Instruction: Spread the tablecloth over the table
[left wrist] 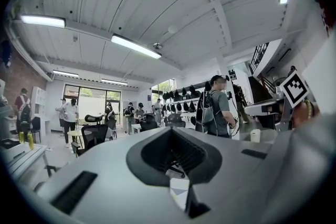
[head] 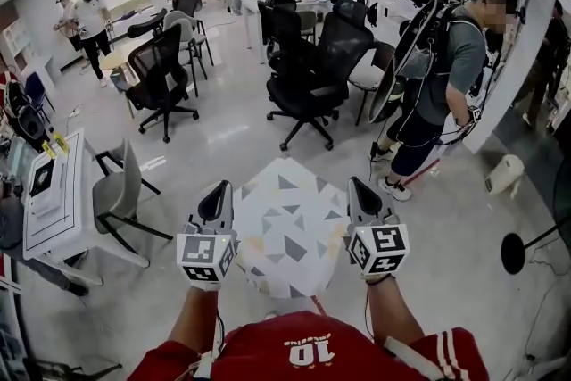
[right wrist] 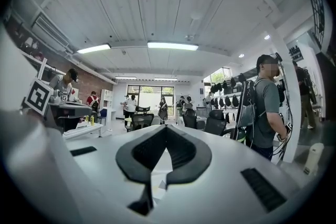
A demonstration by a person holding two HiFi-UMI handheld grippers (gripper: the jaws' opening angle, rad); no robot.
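A white tablecloth (head: 287,227) with grey triangles lies over a small table in front of me in the head view. My left gripper (head: 217,196) hovers at the cloth's left edge and my right gripper (head: 360,192) at its right edge, both pointing level and away from me. Each is shut, and I see nothing between the jaws. In the left gripper view the left gripper (left wrist: 173,155) has its pads together, with a strip of tablecloth (left wrist: 178,190) showing below. The right gripper view shows the right gripper (right wrist: 164,152) the same way, with the tablecloth (right wrist: 160,178) beneath.
Black office chairs (head: 308,71) stand beyond the table. A person with a backpack (head: 446,76) stands at the right. A white desk (head: 58,201) and a grey chair (head: 116,196) are at the left. A floor fan (head: 516,252) is at the far right. Several people stand at the back.
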